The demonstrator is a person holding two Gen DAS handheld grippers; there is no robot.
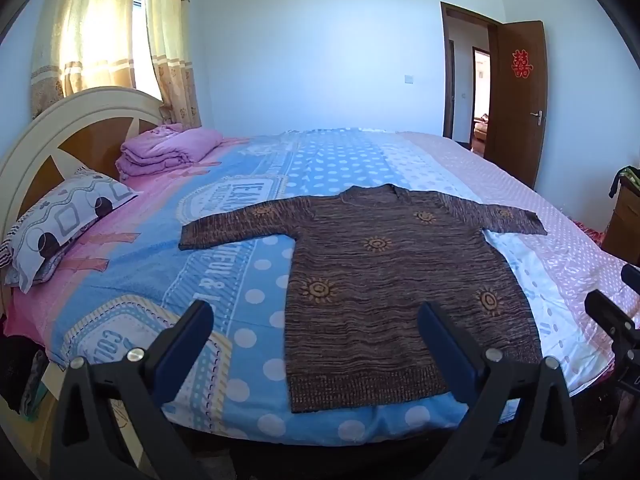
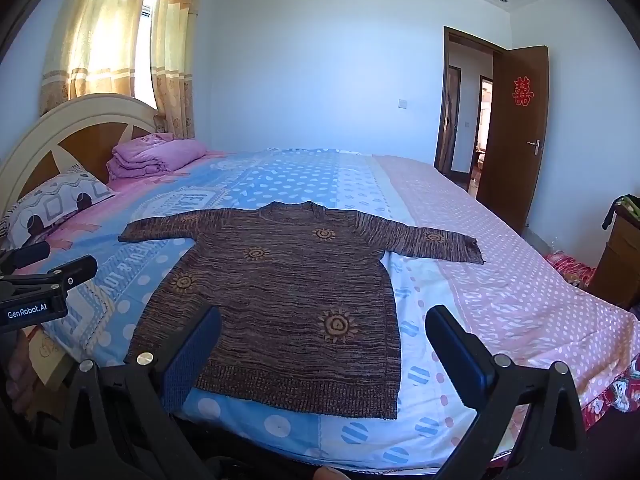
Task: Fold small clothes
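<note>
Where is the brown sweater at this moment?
The brown sweater lies flat on the bed, sleeves spread, hem toward the near edge, right of the pillow.

bed (image 1: 248, 280) carries a flat brown sweater (image 1: 384, 280), pillow (image 1: 60, 220), folded pink blanket (image 1: 168, 152).

A home bedroom: a wide bed (image 1: 248, 216) with curved headboard (image 1: 76, 120), pillow (image 1: 60, 224), folded pink quilt (image 1: 168, 150), curtained window (image 1: 108, 36) and wooden door (image 1: 520, 100).

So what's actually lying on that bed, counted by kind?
Brown sweater, spread flat: 1
Patterned pillow: 1
Folded pink blanket: 1
Total: 3
Both pairs of jaws are open, holding nothing.
</note>
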